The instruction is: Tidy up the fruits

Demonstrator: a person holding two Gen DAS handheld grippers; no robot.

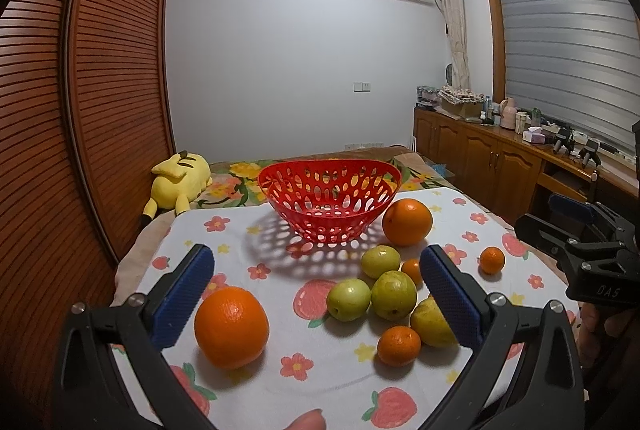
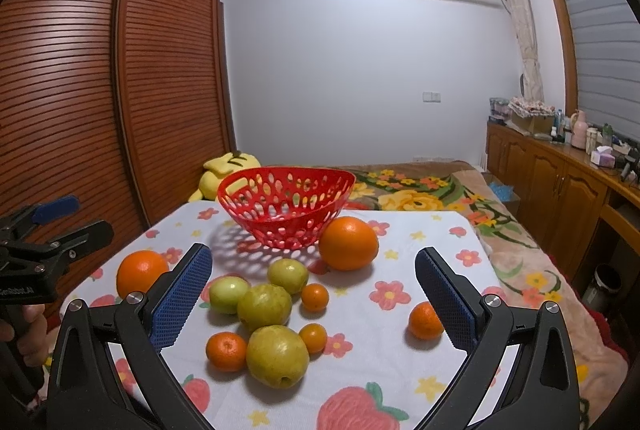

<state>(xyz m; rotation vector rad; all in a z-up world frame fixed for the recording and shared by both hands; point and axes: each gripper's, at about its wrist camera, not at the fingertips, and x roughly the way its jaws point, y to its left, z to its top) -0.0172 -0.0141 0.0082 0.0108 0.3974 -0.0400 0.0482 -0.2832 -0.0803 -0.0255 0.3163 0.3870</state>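
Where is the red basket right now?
The red basket sits empty at the far end of the flowery tablecloth, centre in both views. A big orange rests against its right side, and a yellow plush toy lies behind-left.

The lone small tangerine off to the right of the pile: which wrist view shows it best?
Left wrist: the small tangerine sits whole and unobstructed on the cloth. In the right wrist view it looks bigger, but the right gripper finger covers its right edge.
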